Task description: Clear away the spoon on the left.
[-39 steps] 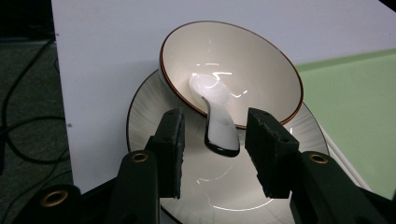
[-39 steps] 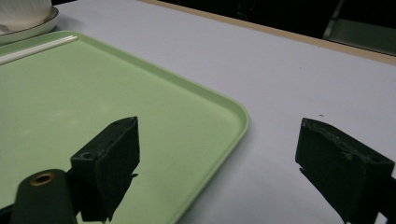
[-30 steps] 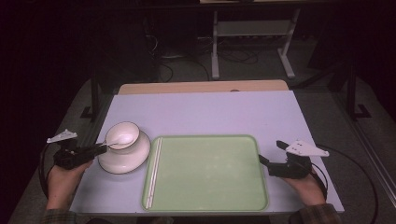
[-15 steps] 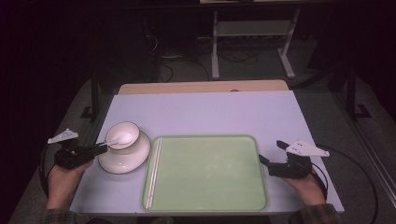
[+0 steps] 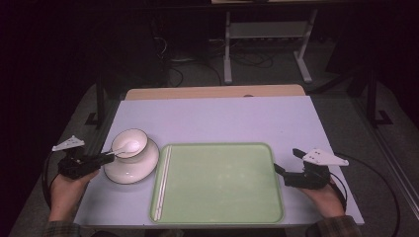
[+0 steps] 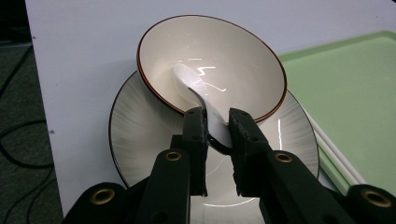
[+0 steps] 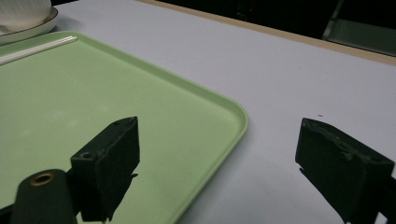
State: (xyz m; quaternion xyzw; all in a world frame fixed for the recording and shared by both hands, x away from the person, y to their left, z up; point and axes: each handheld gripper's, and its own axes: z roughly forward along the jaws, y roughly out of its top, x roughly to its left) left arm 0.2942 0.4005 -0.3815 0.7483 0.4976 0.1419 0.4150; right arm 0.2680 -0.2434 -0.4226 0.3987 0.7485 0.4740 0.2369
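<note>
Currently pinching the spoon handle.
My left gripper (image 6: 217, 128), jaws just closing, clamps the spoon (image 6: 198, 91) resting in the bowl (image 6: 211, 65) at nine o'clock of the tray (image 5: 217, 185), ready for lifting; my right gripper (image 7: 219, 163) idles spread.

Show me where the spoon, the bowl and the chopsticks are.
spoon (image 6: 198, 88), left gripper view, on its white handle inside the bowl.
bowl (image 6: 243, 70), left gripper view, on its inner wall.
chopsticks (image 5: 163, 182), high view, on their middle.
</note>
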